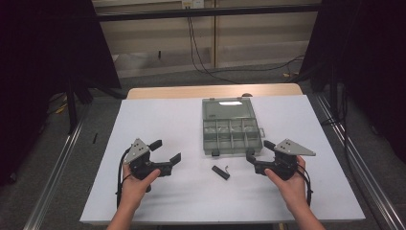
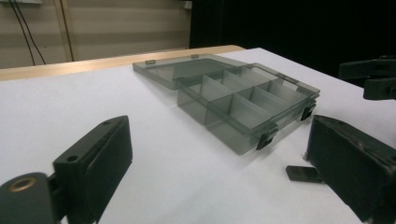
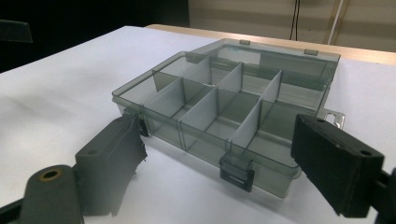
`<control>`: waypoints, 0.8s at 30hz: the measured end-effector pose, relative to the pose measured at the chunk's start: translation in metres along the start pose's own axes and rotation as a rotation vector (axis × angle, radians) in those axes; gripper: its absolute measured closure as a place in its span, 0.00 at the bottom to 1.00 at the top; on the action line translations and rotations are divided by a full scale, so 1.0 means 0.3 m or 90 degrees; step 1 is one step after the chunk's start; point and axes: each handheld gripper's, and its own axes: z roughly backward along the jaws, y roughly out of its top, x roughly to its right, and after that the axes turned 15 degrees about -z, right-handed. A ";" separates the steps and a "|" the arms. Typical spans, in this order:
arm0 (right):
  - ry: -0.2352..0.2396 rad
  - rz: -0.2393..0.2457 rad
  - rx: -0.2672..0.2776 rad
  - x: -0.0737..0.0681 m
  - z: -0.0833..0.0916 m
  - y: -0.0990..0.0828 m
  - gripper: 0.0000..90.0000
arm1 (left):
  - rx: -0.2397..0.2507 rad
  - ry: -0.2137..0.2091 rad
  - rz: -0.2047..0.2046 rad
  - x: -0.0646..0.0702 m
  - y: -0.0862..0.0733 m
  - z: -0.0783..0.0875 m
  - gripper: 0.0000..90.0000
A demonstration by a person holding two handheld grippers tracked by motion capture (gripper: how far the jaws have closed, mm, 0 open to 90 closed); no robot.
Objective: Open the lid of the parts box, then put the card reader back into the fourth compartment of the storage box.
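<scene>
Left gripper (image 1: 167,151) spread wide and empty, right gripper (image 1: 259,151) released too, open compartment box (image 1: 231,127) just beyond both fingertips, small black piece (image 1: 220,171) between them

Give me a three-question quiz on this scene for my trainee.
1. True or false: the box lies with its lid open.
2. What lies on the table between the two hand-held grippers, in front of the box? A) a spoon B) a small black part C) a cup
3. What state are the left hand-held gripper and the right hand-held gripper in?

Key
1. True; the lid lies flat behind the compartments.
2. B.
3. Both are open, with nothing between the jaws.
</scene>
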 end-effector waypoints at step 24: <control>0.016 0.020 -0.019 -0.022 -0.004 -0.021 0.13 | 0.015 0.009 -0.013 -0.026 -0.043 0.090 0.05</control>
